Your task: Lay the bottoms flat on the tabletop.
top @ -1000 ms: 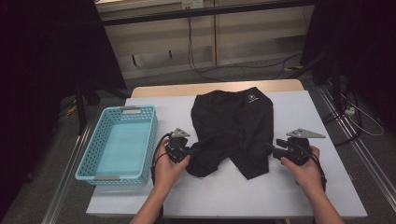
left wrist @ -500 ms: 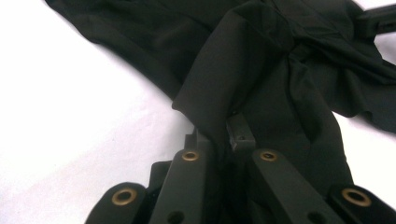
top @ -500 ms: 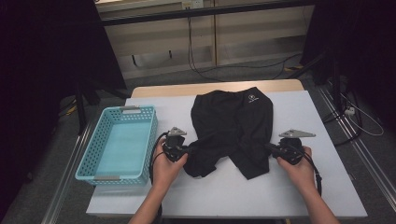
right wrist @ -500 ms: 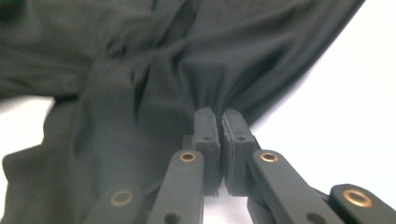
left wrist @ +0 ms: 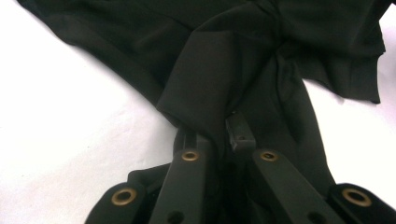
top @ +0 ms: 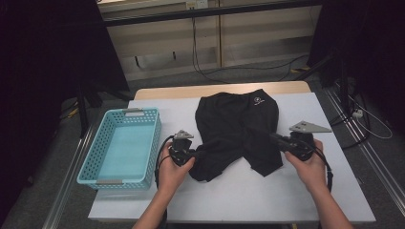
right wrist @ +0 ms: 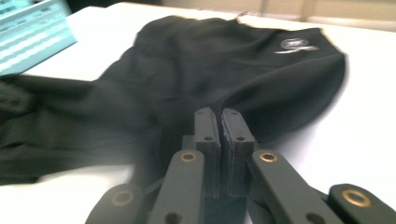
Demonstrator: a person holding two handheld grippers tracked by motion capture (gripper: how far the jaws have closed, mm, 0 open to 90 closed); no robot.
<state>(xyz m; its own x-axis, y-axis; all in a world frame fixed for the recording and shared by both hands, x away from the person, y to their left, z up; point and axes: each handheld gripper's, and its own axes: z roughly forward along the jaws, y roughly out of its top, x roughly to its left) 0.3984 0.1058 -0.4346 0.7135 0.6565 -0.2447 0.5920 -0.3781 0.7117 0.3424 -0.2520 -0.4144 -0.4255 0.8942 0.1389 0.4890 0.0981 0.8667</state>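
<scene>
Black shorts [top: 236,126] with a small white logo lie spread on the white table [top: 267,200]. My left gripper [top: 197,153] is at their near left leg and is shut on a pinched fold of the cloth, which bunches up between the jaws in the left gripper view [left wrist: 219,126]. My right gripper [top: 273,138] is at the shorts' right edge, jaws pressed together on the hem [right wrist: 220,116]. A taut ridge of fabric rises from it toward the middle. The shorts [right wrist: 224,60] stretch away beyond the jaws, and the cloth [left wrist: 243,42] spreads wide ahead of the left gripper.
A light blue plastic basket [top: 156,143] stands on the left part of the table, close beside my left hand; its corner [right wrist: 32,32] appears in the right gripper view. Bare white table lies in front of the shorts. Cables run on the floor beyond the table.
My right gripper has moved in to the shorts' right edge, closed on it and lifted slightly, raising a ridge of cloth. The left gripper has stayed where it was, still gripping.
</scene>
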